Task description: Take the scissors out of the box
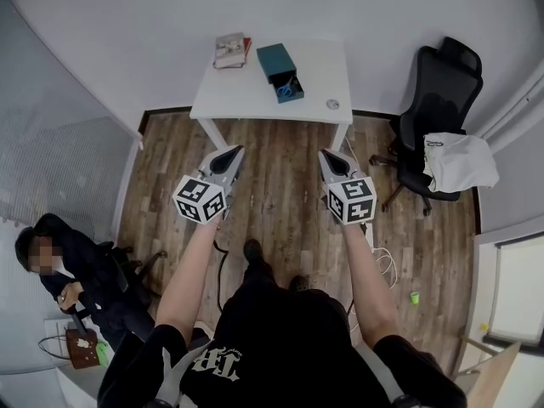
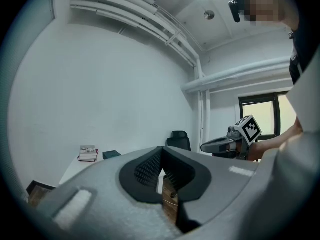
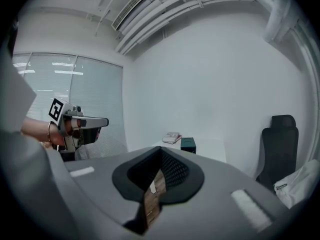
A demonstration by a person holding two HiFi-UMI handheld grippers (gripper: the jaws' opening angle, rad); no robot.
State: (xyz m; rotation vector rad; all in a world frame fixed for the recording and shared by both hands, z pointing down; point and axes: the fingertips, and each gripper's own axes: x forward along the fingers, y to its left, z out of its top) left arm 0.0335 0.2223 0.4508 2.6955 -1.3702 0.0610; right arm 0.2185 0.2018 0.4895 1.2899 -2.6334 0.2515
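A teal box [image 1: 276, 59] stands on the white table [image 1: 314, 66] across the room, its drawer pulled out toward me with blue-handled scissors [image 1: 287, 89] lying in it. The same box [image 2: 111, 154] [image 3: 188, 144] shows small in both gripper views; the scissors cannot be made out there. I hold both grippers out over the wood floor, well short of the table. My left gripper [image 1: 235, 151] [image 2: 161, 151] is shut and holds nothing. So is my right gripper [image 1: 325, 155] [image 3: 161, 151], its jaws closed to a point. Each gripper appears in the other's view.
Stacked books [image 1: 229, 49] lie at the table's left end and a small round object [image 1: 332, 104] near its front right corner. A black office chair [image 1: 433, 117] with a white bag [image 1: 459, 161] stands right of the table. A person [image 1: 59, 270] sits at lower left. Cables [image 1: 384, 266] lie on the floor.
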